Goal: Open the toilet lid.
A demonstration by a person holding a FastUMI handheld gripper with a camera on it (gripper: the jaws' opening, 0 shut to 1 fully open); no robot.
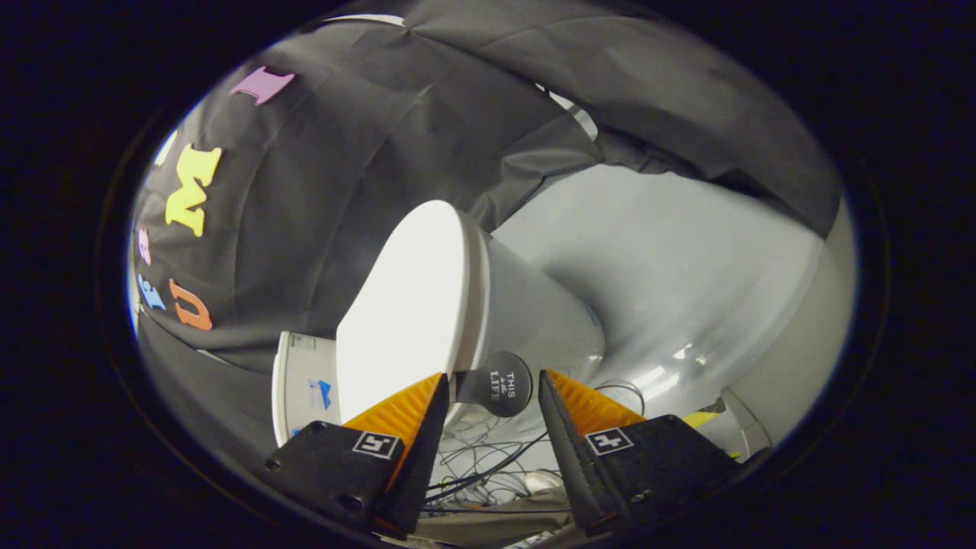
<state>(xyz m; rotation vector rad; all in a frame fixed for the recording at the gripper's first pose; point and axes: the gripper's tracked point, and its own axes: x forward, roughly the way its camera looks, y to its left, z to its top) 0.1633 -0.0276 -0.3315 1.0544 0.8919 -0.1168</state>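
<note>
So the gripper (492,385) has its fingers spread apart, nothing pinched. Sitting right in the gap between the fingertips is a small dark round knob (501,383) with some print on it, sticking off the lid's edge on a short stem. It looks closer to the left finger than the right one, and I can't tell if either finger actually touches it.

Below the fingers there's a tangle of cables (488,465) on the floor.

Just past the tips is the toilet. The whole view is rolled sideways, so it's hard to say how far the lid (404,305) stands up. It's a plain white oval, smooth and bright, seen face-on, with a thin rim line along its right side. Looks like it sits flush on the bowl (534,305), which is a pale grey-white cone shape tapering off to the right.

A white box (301,385) with a small sticker sits left of the lid.

Beyond all that is the grey floor (686,267), glossy in spots, and the black cloth wall (343,191) behind.
</note>
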